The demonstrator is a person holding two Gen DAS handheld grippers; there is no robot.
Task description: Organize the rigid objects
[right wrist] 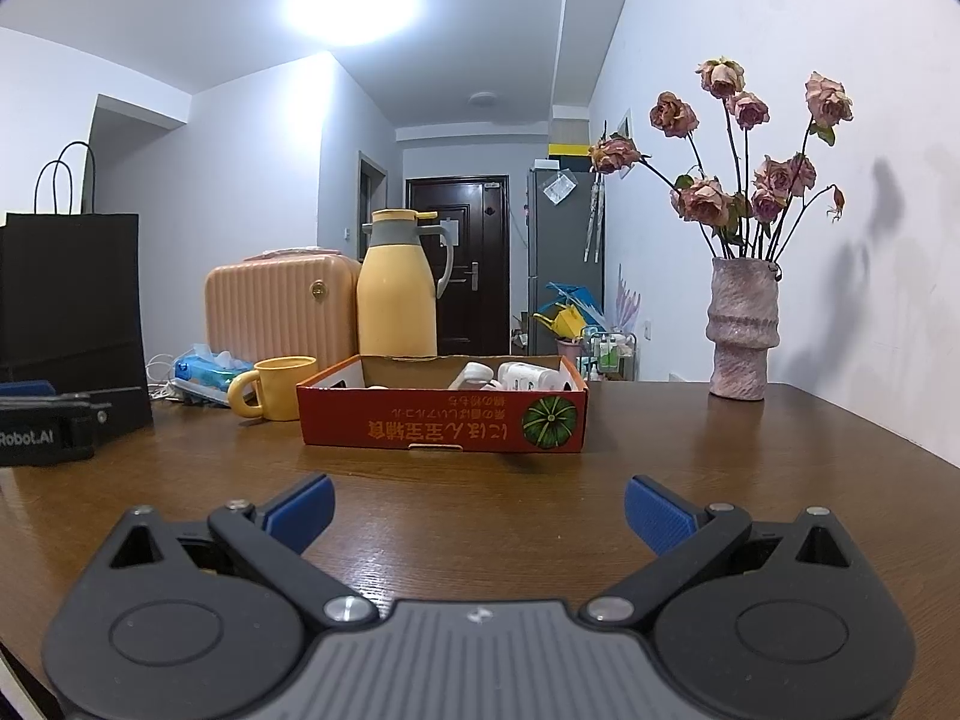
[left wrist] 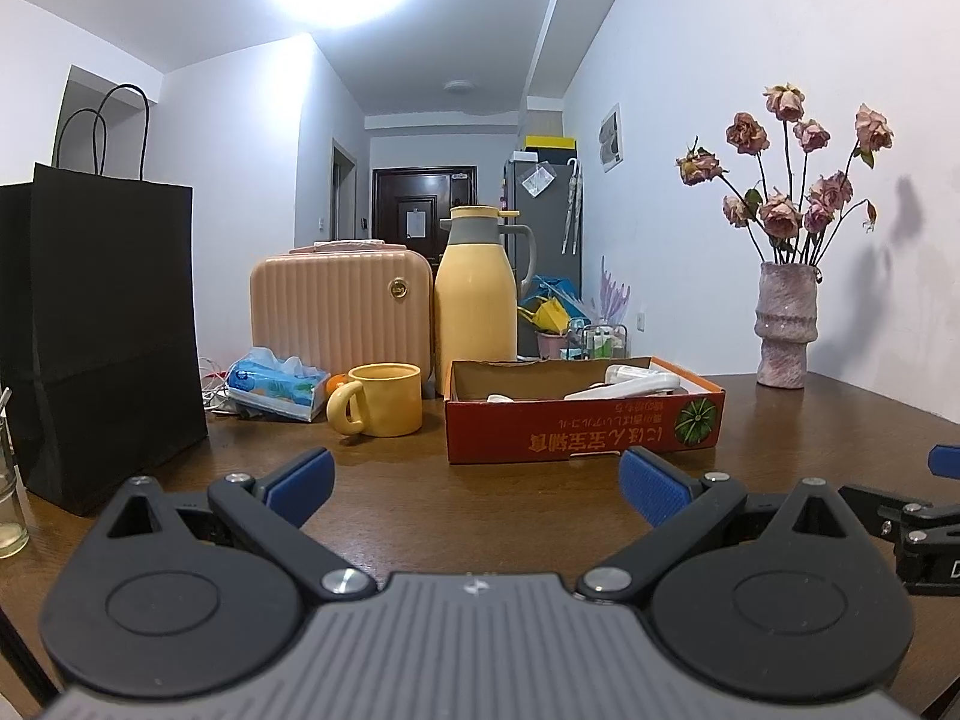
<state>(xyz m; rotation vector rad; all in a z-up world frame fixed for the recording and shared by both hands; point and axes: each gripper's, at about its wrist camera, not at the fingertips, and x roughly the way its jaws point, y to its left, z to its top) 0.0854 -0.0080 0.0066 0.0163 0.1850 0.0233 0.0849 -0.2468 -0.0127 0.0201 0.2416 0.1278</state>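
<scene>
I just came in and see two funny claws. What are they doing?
Nothing is being held right now. The left gripper and the right gripper both hover open above the brown table. In front of them sits a red cardboard box with some white things already inside, next to a yellow mug.

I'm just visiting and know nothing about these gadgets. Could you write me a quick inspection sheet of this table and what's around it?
Surface: brown wooden table, bare in front of both tongs.
Job's things: red cardboard box holding white plastic items, kind unclear.
Clutter: yellow mug, yellow thermos jug, pink ribbed case, tissue pack, black paper bag, vase of dried roses.
Grippers: left tongs open, empty; right tongs open, empty.
Cables: white cords beside the tissue pack.
Surroundings: white walls, hallway with dark door, grey fridge.
</scene>
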